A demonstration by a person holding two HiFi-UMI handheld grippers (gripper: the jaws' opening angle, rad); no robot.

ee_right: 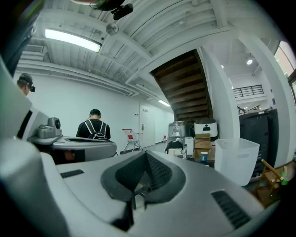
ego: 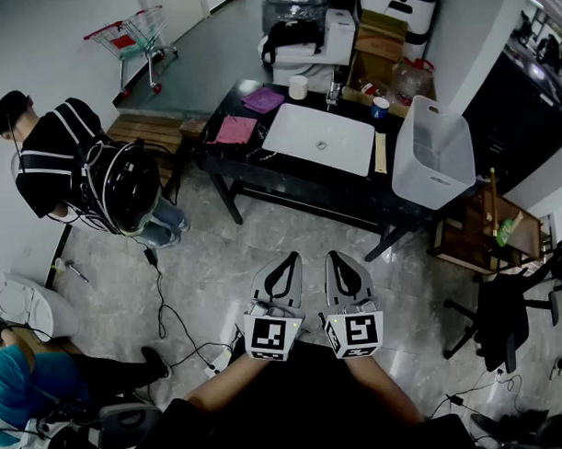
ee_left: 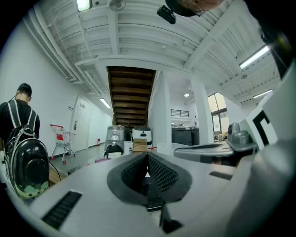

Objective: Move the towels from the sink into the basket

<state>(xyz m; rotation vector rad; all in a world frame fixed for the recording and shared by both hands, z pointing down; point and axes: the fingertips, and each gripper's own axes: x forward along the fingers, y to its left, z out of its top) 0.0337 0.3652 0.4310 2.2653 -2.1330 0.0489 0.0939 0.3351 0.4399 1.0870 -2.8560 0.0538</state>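
Approaching the bench (ego: 260,164) is the step in hand, judged from how things lie. The left gripper (ego: 287,262) and the right gripper (ego: 337,260) are held level and side by side at the near edge of the scene, well apart from the bench. Each has its jaws pressed together with nothing between them.

The sink (ego: 343,143) looks bare. The two towels lie on the bench to its left: a pink towel (ego: 235,129) nearer and a purple towel (ego: 263,100) farther. The white basket (ego: 408,168) stands at the right end of the bench, just beside the sink.

Procedure:
1. Step forward, minding the cables (ego: 159,297) on the floor.
2. Spread the jaws of one gripper before descent.
3. Pinch a raised fold of the pink towel, not a flat area.
4. Carry it rightward over the sink to the basket.
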